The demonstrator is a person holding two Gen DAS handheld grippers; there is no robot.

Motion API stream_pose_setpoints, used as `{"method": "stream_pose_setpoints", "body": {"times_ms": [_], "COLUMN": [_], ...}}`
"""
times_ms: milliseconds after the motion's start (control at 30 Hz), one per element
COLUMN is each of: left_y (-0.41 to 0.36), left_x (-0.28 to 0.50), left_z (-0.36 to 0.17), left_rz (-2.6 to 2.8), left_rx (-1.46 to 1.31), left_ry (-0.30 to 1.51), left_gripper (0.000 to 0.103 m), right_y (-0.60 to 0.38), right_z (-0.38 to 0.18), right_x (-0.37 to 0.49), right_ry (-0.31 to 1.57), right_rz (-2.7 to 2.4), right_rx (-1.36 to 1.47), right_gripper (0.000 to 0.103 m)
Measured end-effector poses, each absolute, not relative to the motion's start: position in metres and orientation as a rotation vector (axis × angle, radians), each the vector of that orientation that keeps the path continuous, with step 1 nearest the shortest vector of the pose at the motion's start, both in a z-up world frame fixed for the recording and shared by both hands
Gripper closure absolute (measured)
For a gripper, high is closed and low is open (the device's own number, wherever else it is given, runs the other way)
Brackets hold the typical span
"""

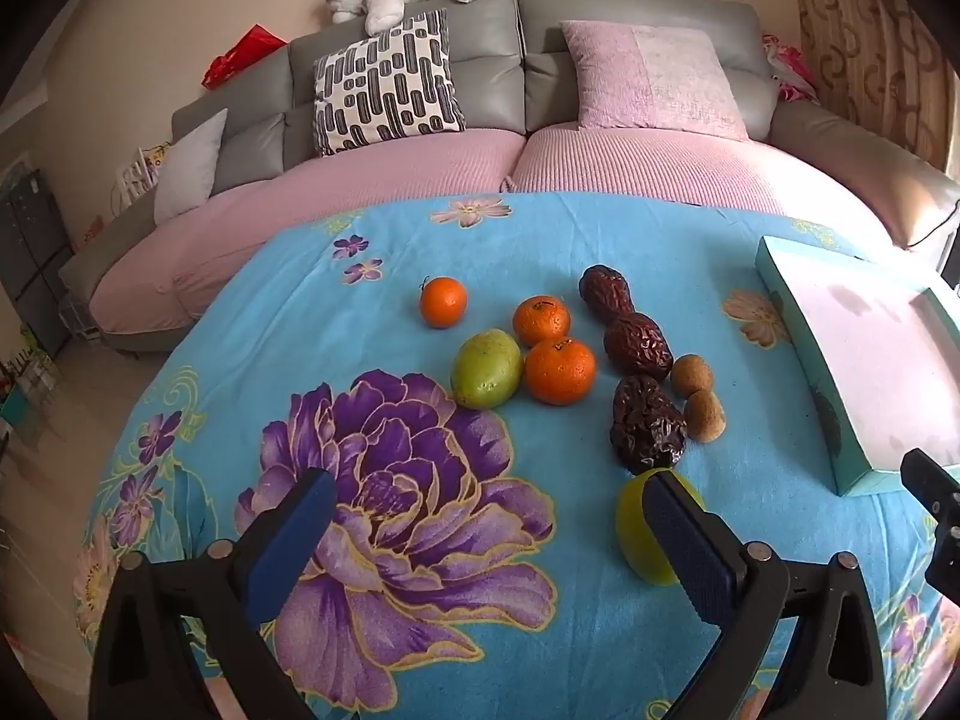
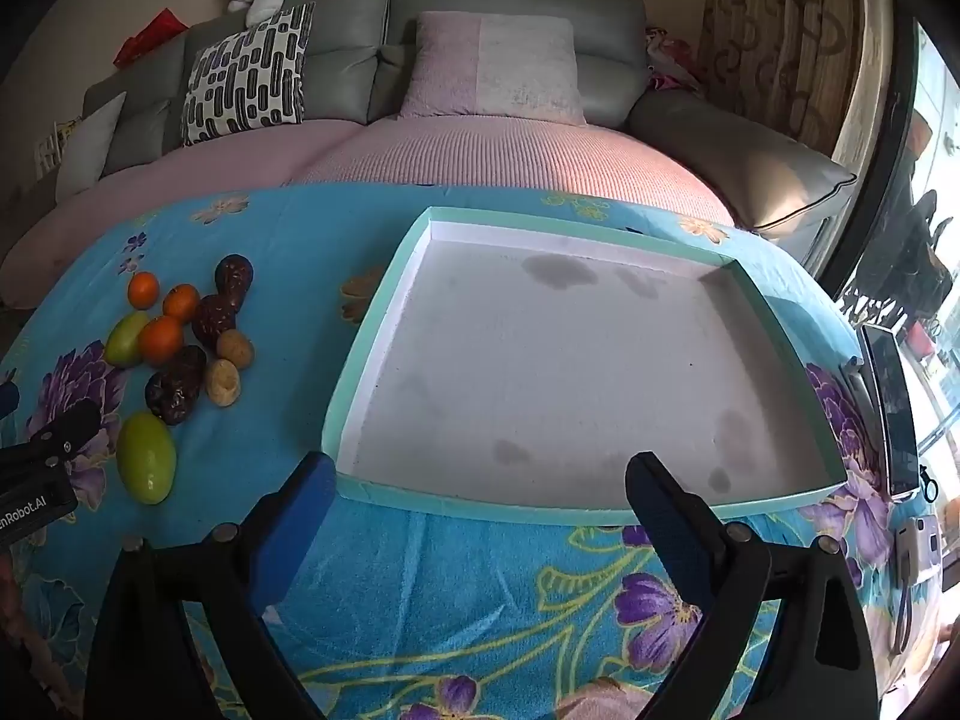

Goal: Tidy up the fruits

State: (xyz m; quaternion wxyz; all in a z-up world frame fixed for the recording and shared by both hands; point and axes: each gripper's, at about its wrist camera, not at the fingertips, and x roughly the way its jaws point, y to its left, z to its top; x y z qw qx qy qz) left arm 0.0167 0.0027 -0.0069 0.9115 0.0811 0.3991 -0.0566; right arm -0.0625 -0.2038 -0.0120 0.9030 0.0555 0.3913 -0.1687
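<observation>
My left wrist camera is looking low across the table toward the sofa [image 1: 600,60] at twelve o'clock; my right one is facing likewise, nearer the tray [image 2: 384,294]. Both are sharing the fruit pile [image 1: 558,360].

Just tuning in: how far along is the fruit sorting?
Barely started. Done: nothing; the teal tray is empty. In hand: nothing; the left hand-held gripper and right hand-held gripper are open. Left: all fruit, including the nearest green fruit, lies on the cloth.

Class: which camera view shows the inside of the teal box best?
The right wrist view: the teal box lies open ahead, its whole stained white floor visible, holding nothing. The left wrist view catches only one end at the right edge, part of it hidden.
</observation>
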Motion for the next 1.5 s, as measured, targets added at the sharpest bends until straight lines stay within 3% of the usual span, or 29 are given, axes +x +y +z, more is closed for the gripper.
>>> {"method": "stream_pose_setpoints", "body": {"times_ms": [1500], "left_y": [0.0101], "left_x": [0.0082], "left_z": [-0.0094], "left_rz": [-0.109], "left_rx": [0.154], "left_ry": [0.793], "left_gripper": [0.0], "right_y": [-0.2009], "right_z": [-0.0154], "right_x": [-0.0654], "right_ry": [0.813], "right_rz": [-0.322], "right_rx": [0.082], "right_gripper": [0.006]}}
